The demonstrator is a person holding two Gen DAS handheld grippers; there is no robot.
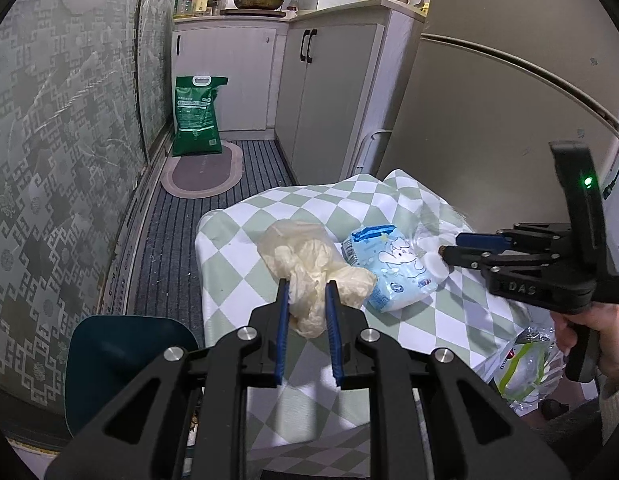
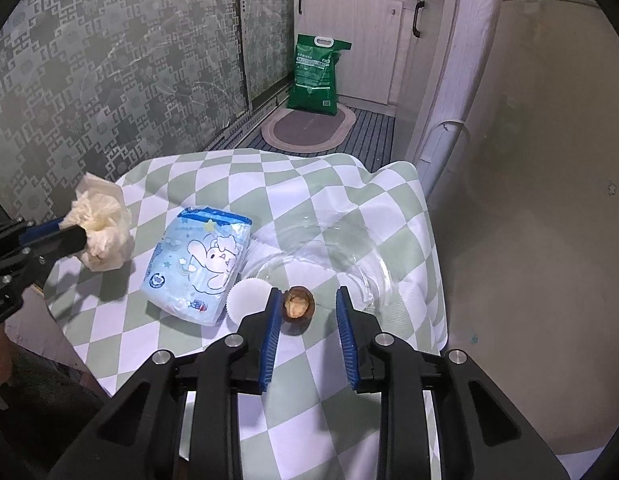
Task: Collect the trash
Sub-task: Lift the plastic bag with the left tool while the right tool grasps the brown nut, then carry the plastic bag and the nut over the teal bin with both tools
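Two close wrist views, both over the checkered tablecloth (image 1: pixel 269 216)

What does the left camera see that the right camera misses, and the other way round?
Only the left wrist view shows a dark teal chair, a clear bag with green print low on the right, and the hand holding the right tool.

Only the right wrist view shows a brown nut shell between the right tool's open fingers, a white paper cup liner and a clear plastic lid.

Both show the crumpled cream bag gripped by the left tool, the blue tissue pack, the checkered cloth and the green sack.
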